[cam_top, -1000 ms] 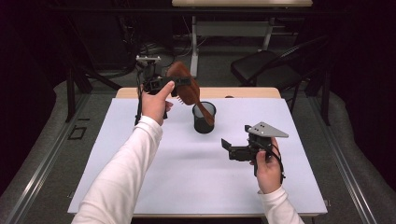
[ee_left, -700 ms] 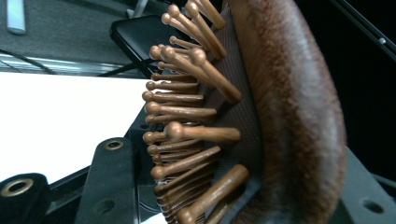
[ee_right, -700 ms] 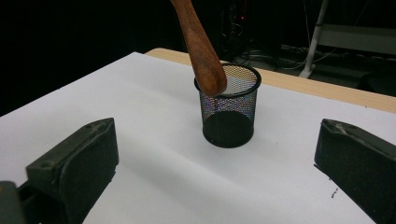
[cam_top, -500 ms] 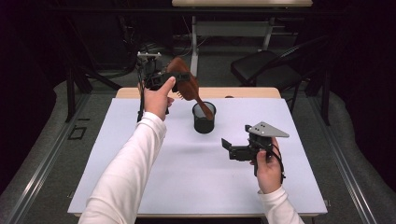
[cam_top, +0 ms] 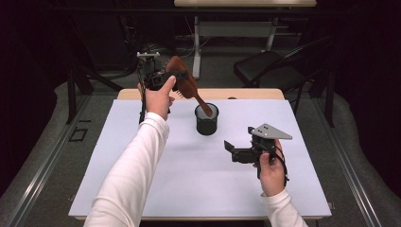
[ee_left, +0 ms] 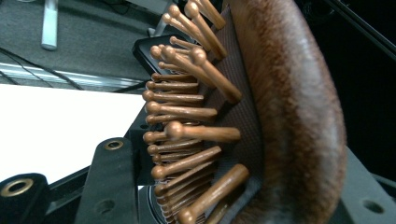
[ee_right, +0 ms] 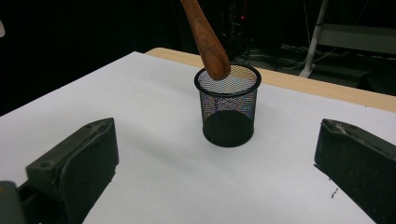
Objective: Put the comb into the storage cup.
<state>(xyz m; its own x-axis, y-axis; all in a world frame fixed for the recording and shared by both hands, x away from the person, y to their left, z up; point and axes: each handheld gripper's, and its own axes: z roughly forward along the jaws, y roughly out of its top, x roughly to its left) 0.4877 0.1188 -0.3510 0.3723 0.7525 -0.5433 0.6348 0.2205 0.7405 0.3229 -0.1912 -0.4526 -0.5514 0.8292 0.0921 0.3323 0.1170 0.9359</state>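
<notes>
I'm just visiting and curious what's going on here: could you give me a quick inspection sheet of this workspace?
Surface: white table.
Job's things: brown wooden bristle hairbrush, handle tip at the rim of the black mesh cup, which stands upright.
Clutter: nothing seen.
Grippers: left gripper shut on the hairbrush's head; right gripper open, holding nothing, aimed at the cup.
Cables: black cable hanging from the left gripper.
Surroundings: dark chair, desk frame behind.

No text, label, brand name, number or sign can be read in any of the views. The wooden hairbrush, the black mesh cup and the white table have plain surfaces without writing. The gripper jaws also carry no marking that I can read.
</notes>
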